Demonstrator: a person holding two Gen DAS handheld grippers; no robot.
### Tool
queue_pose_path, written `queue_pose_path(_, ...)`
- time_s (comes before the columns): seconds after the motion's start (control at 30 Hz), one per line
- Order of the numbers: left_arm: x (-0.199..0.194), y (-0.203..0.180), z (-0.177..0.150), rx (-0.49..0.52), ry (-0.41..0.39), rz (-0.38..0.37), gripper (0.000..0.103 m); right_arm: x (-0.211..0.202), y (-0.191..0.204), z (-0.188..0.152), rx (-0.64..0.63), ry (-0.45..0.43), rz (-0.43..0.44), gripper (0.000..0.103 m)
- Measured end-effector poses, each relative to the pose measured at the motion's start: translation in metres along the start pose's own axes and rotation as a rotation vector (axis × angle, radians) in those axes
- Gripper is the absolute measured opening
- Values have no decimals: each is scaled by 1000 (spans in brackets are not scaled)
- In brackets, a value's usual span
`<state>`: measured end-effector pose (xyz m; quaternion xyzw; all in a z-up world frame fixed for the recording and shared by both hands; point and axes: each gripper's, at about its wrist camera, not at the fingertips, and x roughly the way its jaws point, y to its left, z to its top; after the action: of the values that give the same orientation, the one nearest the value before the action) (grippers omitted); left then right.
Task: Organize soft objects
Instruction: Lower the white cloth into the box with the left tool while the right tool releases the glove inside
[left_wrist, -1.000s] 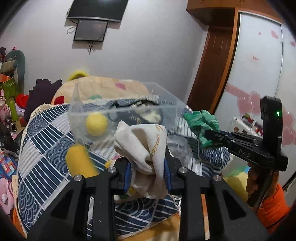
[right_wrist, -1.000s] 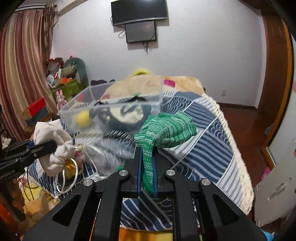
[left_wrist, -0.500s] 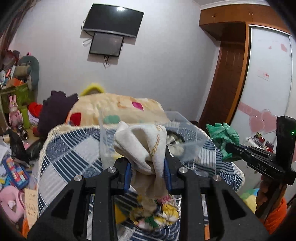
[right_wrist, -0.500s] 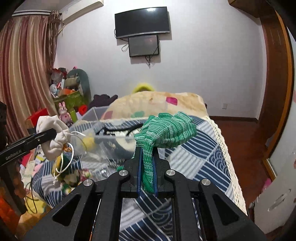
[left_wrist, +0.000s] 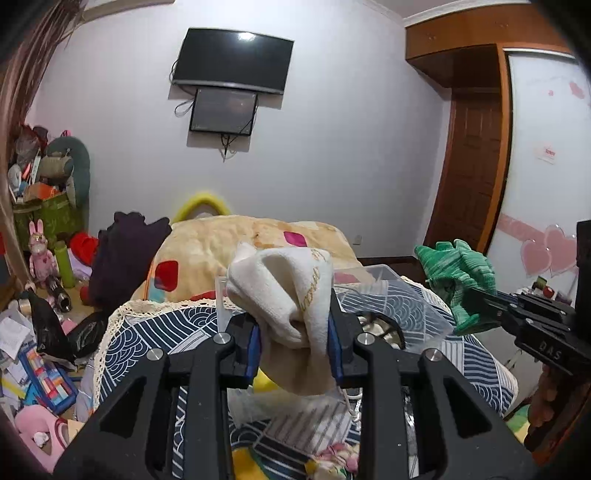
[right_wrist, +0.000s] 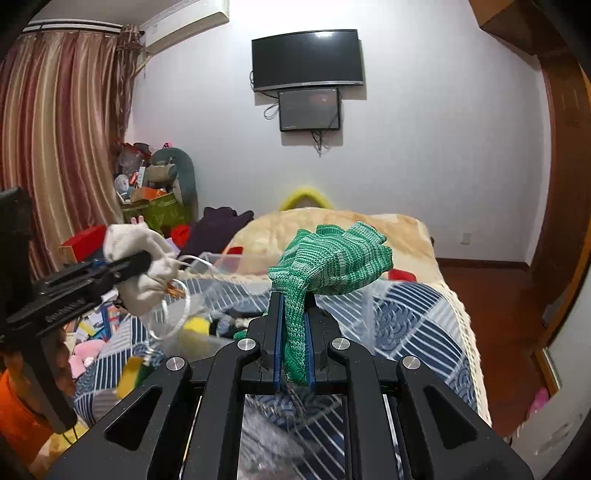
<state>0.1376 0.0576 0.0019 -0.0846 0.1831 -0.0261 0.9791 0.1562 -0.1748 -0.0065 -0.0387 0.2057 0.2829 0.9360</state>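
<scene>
My left gripper (left_wrist: 293, 341) is shut on a cream white cloth (left_wrist: 291, 291) and holds it up above the bed; the cloth also shows in the right wrist view (right_wrist: 140, 266) with a white cord loop hanging from it. My right gripper (right_wrist: 293, 345) is shut on a green knitted glove (right_wrist: 332, 262), also held in the air; the glove shows at the right of the left wrist view (left_wrist: 458, 273). A clear plastic bin (left_wrist: 402, 299) with soft items stands on the bed below and behind both grippers.
The bed has a blue and white patterned cover (right_wrist: 413, 317) and a beige blanket (left_wrist: 236, 243). A dark purple garment (left_wrist: 122, 251) lies at its left. Toys and clutter (left_wrist: 40, 369) cover the floor at left. A wardrobe (left_wrist: 546, 184) stands at right.
Both grippers have risen and tilted up with their loads. The bin and bed have dropped lower in both views, and more of the wall and television shows.
</scene>
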Motion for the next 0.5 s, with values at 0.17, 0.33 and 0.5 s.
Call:
queue_pose_path(0.17,17,11,4,-31,13,13,29,19,9,7,-11,13,18,9)
queue_pose_path(0.33,34,12,1,-40,50,30,29,46,12,9,-16,68,45,9)
queue_pose_path(0.5,56,13,-5,-41,112,28,29,70,16,5,-22,131,59,9)
